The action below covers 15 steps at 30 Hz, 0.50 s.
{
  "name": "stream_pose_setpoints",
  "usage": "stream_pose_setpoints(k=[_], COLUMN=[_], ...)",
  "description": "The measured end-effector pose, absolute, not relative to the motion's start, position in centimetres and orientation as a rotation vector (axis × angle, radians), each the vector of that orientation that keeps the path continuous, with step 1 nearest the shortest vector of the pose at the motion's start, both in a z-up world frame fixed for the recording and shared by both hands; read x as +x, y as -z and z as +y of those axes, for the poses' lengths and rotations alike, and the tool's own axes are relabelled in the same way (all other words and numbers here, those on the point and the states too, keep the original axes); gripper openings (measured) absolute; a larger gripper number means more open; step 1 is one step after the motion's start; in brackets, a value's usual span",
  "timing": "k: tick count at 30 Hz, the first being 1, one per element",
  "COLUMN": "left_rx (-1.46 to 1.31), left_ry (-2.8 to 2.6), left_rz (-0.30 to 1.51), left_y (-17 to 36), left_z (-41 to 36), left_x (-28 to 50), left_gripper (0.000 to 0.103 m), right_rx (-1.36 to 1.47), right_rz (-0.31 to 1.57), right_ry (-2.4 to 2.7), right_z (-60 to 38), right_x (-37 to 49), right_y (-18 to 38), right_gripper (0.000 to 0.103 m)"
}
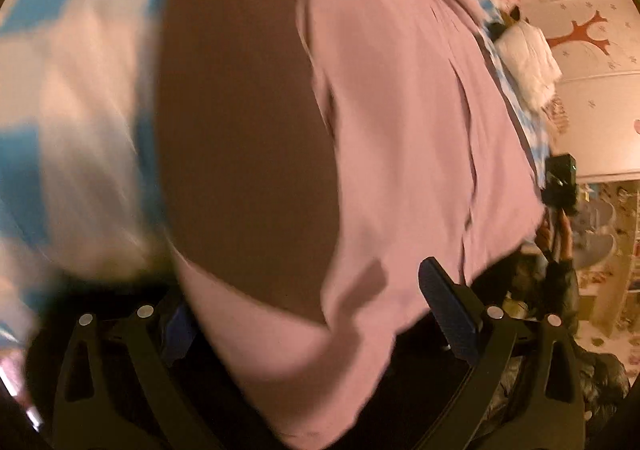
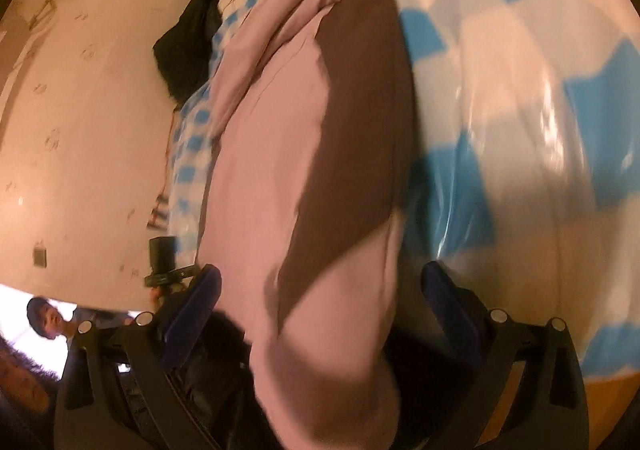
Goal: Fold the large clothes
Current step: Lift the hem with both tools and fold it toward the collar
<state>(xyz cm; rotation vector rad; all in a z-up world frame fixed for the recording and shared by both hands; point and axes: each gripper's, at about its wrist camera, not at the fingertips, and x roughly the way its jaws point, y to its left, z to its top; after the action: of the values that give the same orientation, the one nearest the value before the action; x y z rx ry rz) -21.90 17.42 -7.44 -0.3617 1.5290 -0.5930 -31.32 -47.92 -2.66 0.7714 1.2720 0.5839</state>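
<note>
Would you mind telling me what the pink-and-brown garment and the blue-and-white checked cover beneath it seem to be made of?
The pink-and-brown garment looks like a soft, matte woven or knit fabric, perhaps cotton: it drapes in loose folds with stitched seams and no shine. The blue-and-white checked cover looks glossy, likely plastic sheeting or a coated cloth: bright streaky highlights run across it. Motion blur leaves both uncertain.

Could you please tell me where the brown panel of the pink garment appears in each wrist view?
Left wrist: the brown panel fills the centre-left, pink garment to its right.
Right wrist: the panel runs down the centre, pink to its left.
Shared landmark: the blue-and-white checked bedcover.
</note>
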Motion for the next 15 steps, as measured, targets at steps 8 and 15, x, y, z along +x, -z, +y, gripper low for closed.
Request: stream_pose_setpoints(k=[8,15], left_rx=[-0.533,-0.597], left_ry=[0.529,0.506], left_rz=[1.409,1.315], left_y=[8.8,6.6], left_z=[16.1,16.5], left_x=[-24.3,-24.5], left_gripper=[0.071,0.012], right_rx=[0.765,0.772], right_rz=[1.247,1.133], right_ry=[-0.630,-0.620], right_z=[-45.4,-44.7], right_x=[-32.4,-32.9], right_y=[3.9,2.9], right_gripper=[0.064,0.023])
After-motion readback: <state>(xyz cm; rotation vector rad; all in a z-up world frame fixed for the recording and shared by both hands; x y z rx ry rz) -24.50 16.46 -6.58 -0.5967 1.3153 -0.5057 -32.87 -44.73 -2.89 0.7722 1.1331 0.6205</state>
